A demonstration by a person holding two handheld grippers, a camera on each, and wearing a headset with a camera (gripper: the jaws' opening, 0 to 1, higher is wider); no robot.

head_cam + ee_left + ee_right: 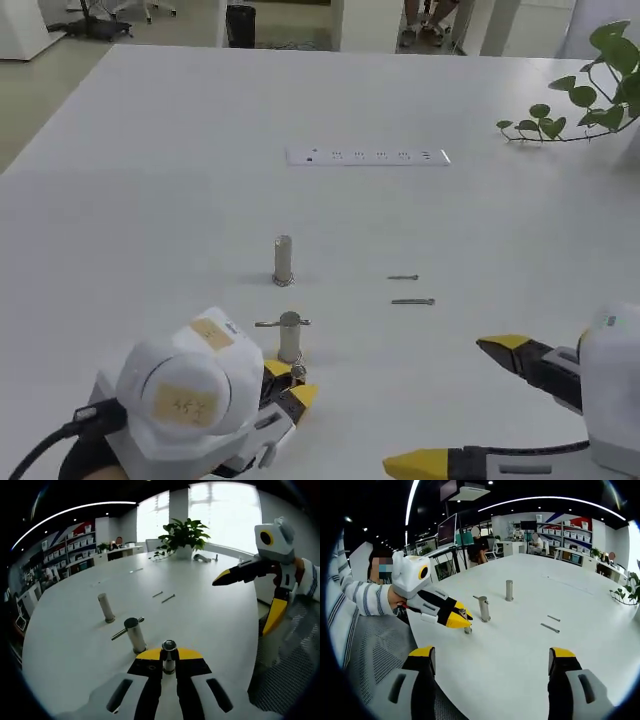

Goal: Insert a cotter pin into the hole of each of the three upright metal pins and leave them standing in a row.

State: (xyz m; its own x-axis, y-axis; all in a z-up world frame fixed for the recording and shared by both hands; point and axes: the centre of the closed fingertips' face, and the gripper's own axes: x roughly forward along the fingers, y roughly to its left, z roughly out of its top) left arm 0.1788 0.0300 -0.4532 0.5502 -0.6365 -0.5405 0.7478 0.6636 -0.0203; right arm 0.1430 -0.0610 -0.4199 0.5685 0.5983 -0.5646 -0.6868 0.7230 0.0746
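White office table (150,200), left hand-held gripper (288,386) at lower left clamped on a metal pin (169,652), right hand-held gripper (432,403) at lower right, jaws wide apart, nearer loose cotter pin (412,301) above it

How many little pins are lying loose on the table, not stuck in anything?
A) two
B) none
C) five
A: a nearer cotter pin and a farther cotter pin lie flat on the white table, side by side.

Cotter pins (413,301) right of metal pins (283,260)
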